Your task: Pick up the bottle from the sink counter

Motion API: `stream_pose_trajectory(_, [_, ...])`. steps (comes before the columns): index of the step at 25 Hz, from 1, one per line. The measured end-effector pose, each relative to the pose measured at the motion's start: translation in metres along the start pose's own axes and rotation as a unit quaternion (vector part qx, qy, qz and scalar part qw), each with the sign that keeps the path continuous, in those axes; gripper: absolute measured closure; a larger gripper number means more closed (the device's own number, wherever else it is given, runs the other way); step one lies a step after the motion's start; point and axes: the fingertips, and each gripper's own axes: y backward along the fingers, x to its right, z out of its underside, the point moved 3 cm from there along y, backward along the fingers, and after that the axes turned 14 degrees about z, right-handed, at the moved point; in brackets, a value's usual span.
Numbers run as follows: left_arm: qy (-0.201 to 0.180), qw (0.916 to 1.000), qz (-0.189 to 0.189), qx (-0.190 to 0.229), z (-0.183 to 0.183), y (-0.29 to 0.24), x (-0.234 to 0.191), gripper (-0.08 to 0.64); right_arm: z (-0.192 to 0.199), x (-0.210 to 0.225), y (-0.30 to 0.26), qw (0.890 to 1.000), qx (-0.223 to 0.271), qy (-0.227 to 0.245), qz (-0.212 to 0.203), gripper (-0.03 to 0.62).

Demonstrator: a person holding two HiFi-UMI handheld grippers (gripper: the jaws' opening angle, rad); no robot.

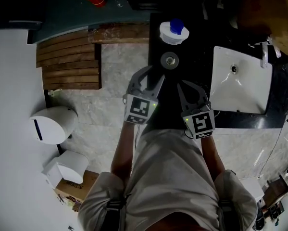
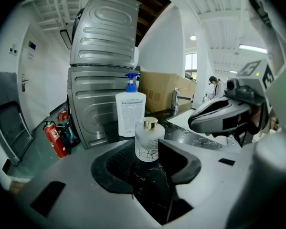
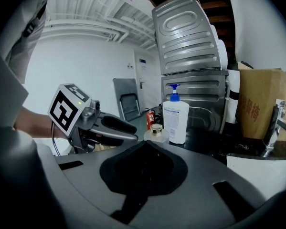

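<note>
- Bottle [image 2: 146, 142]: small, frosted, gold cap. Stands upright on the dark worktop [image 1: 196, 57], left of the white sink [image 1: 240, 81].
- In the left gripper view it sits in the gap at the tips of the left tongs [image 1: 150, 76]. Jaws are parted about as wide as the bottle, one on each side.
- No visible squeeze from the pads, and the bottle's base is on the worktop. Reads as straddled, not gripped. Can't tell whether the right-hand jaw edge touches the glass.
- Right tongs [image 3: 145, 147]: jaws closed tip to tip with nothing in them. They hang over the worktop, near the bottle on its right and beside the left tongs.
- Just behind the bottle is a white pump bottle [image 2: 130, 111] with a blue head and its printed label facing the camera, also upright on the worktop.
- Behind that are two ribbed steel units [image 2: 102, 70], stacked. A cardboard box [image 2: 162, 95] stands to their right.
- A tap [image 3: 271, 130] shows at the sink edge in the right gripper view.
- A red fire extinguisher [image 2: 54, 138] is on the floor past the left end of the worktop.
</note>
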Motion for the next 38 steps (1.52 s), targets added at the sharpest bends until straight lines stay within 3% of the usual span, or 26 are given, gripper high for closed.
stream_pose_trajectory(17, [0.002, 0.9990, 0.036, -0.027, 0.008, -0.038, -0.006, 0.300, 0.008, 0.011, -0.009, 1.000, -0.016, -0.011, -0.003, 0.597])
stream_pose_trajectory(38, [-0.017, 0.9975, 0.050, -0.047, 0.005, -0.078, -0.009, 0.239, 0.016, 0.028, -0.006, 0.999, -0.027, -0.024, 0.013, 0.597])
